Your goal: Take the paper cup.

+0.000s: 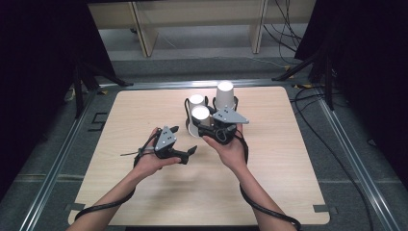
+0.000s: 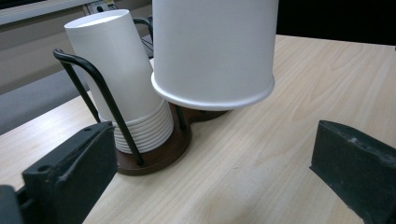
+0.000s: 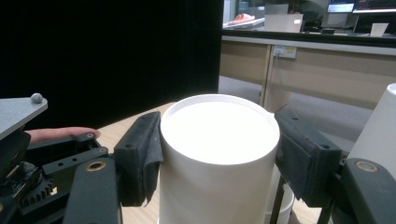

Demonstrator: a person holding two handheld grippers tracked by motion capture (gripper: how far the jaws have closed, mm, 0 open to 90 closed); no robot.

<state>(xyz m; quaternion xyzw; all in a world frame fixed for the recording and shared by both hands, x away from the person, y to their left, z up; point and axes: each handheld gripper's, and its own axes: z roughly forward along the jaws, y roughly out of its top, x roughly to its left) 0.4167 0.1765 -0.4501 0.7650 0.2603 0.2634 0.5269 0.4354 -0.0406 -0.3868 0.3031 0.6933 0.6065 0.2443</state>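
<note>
Left gripper (image 1: 190, 153) nearest on the wooden table (image 1: 144, 202), jaws spread wide with nothing between, right gripper (image 3: 219, 154) just beyond, clamped on an upside-down white paper cup (image 3: 218, 158) above the wire cup holder (image 2: 154, 151), stacked cups (image 2: 123, 79) racked behind.

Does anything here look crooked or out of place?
Yes: the cup clamped in the right gripper hangs upside down in mid-air, its rim clear of the holder. The cup stack beside it leans to one side. Nothing looks spilled or damaged.
</note>
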